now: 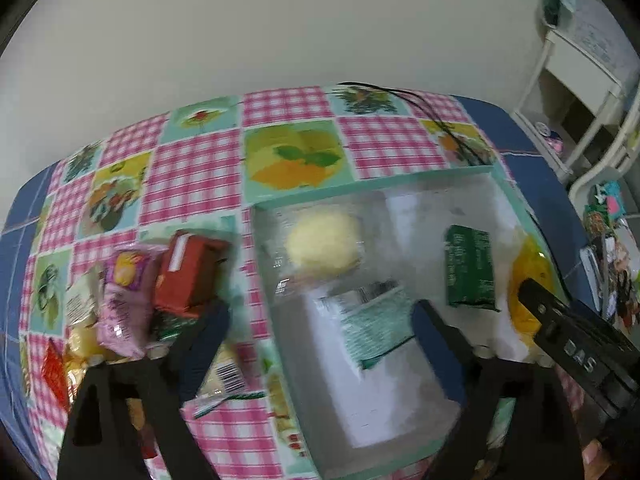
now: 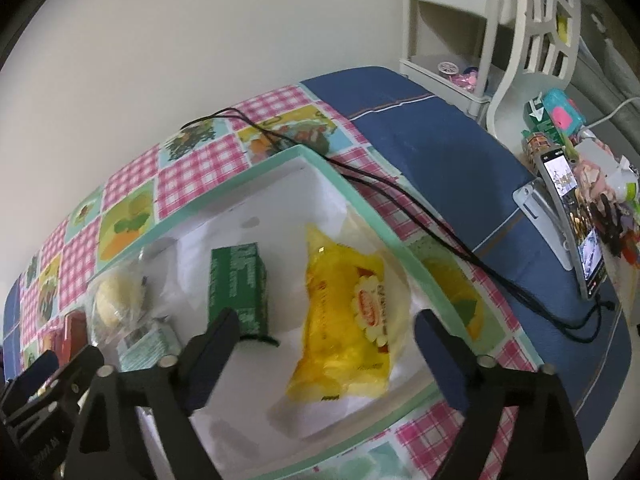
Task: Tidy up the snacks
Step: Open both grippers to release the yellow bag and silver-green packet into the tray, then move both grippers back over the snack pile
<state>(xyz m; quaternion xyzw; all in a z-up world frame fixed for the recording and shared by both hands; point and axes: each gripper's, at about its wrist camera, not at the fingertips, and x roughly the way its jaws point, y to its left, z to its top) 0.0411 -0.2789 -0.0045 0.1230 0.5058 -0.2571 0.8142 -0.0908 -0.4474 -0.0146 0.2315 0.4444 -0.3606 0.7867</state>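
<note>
A white box with a mint green rim (image 1: 360, 190) (image 2: 224, 190) lies open on the table. Inside are a pale yellow bun in clear wrap (image 1: 324, 244) (image 2: 118, 296), a green carton (image 1: 470, 268) (image 2: 238, 284), a yellow snack bag (image 2: 348, 316) (image 1: 528, 280) and a white and teal packet (image 1: 372, 324) (image 2: 146, 344). A pile of loose snacks lies left of the box: a red carton (image 1: 188, 272), a pink packet (image 1: 122, 304). My left gripper (image 1: 320, 332) is open above the teal packet. My right gripper (image 2: 326, 340) is open above the yellow bag.
The table has a pink checked fruit-print cloth (image 1: 192, 168) over a blue cloth (image 2: 432, 136). Black cables (image 2: 400, 196) run past the box's right side. A phone on a stand (image 2: 576, 220) and a white shelf unit (image 2: 448, 20) stand at the right.
</note>
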